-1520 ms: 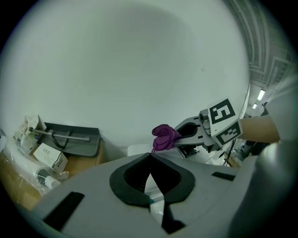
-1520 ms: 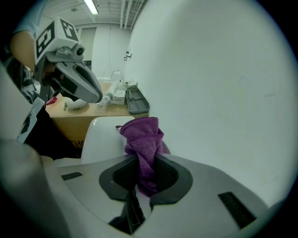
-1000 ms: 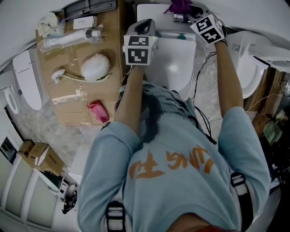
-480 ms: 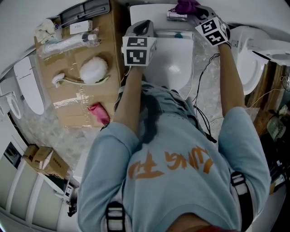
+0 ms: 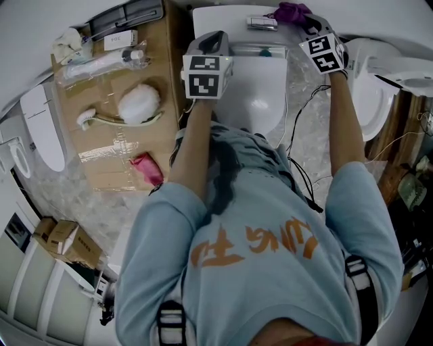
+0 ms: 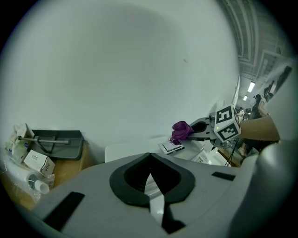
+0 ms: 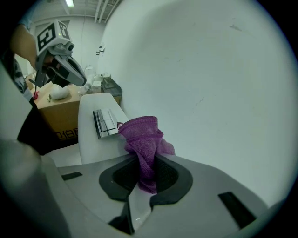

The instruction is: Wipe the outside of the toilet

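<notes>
Looking down, head view: you stand over the toilet (image 5: pixel 243 118), its lid (image 5: pixel 260 84) shut. Your right hand-held gripper (image 5: pixel 308 19) is at the back right corner of the tank top (image 5: pixel 220 17), just beside the flush button (image 5: pixel 262 23), with a purple cloth (image 5: pixel 291 10) in it. Your left hand-held gripper (image 5: pixel 214 39) hangs over the back left edge of the lid, near the tank.

Left gripper view: your left jaws are together with nothing between them, so this one is idle. Ahead, the cloth sits bunched just past the flush button.

Right gripper view: your right jaws are clamped on the lower part of the cloth. The rest stands up in a loose bunch over the far end of the tank top, close to the wall (image 7: pixel 209 69). Whether the cloth presses on the tank cannot be told from here.

Done: by my reading, little that shows. The cloth is at the tank top, so that looks like the part in hand. No surface looks wet or streaked, so you cannot tell what is already wiped.

Left to do: likely the tank's front and sides, the lid, the bowl's outer sides and the base.
</notes>
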`<action>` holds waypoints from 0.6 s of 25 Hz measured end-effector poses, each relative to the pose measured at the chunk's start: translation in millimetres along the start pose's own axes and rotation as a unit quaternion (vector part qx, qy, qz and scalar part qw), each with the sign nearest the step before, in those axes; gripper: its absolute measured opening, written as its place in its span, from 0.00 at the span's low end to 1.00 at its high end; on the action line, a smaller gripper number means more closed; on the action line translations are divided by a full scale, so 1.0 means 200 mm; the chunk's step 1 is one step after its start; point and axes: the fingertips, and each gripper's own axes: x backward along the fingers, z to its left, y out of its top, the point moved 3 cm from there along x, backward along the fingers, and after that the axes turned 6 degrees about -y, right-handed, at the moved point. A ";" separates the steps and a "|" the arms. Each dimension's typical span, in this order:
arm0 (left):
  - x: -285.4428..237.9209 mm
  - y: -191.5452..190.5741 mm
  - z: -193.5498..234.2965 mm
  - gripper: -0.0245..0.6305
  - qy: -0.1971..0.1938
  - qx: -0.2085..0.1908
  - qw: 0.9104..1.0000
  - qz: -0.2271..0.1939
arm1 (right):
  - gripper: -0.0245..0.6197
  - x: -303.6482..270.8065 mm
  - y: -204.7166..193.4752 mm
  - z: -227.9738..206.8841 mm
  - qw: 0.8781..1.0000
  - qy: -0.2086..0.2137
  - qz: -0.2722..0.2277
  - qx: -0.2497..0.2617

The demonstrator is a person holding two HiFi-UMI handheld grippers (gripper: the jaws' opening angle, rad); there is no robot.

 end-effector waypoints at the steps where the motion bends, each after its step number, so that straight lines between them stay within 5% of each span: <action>1: 0.00 0.00 0.00 0.07 0.001 0.001 1.000 -0.001 | 0.15 0.01 -0.01 -0.01 1.000 -0.005 0.003 -0.003; 9: 0.05 -0.02 0.01 0.07 0.008 0.007 1.000 -0.008 | 0.16 0.09 -0.13 -0.04 0.995 -0.055 0.039 -0.074; 15: 0.07 -0.04 0.05 0.07 0.022 0.019 0.999 -0.015 | 0.16 0.23 -0.15 -0.08 0.978 -0.114 0.026 -0.171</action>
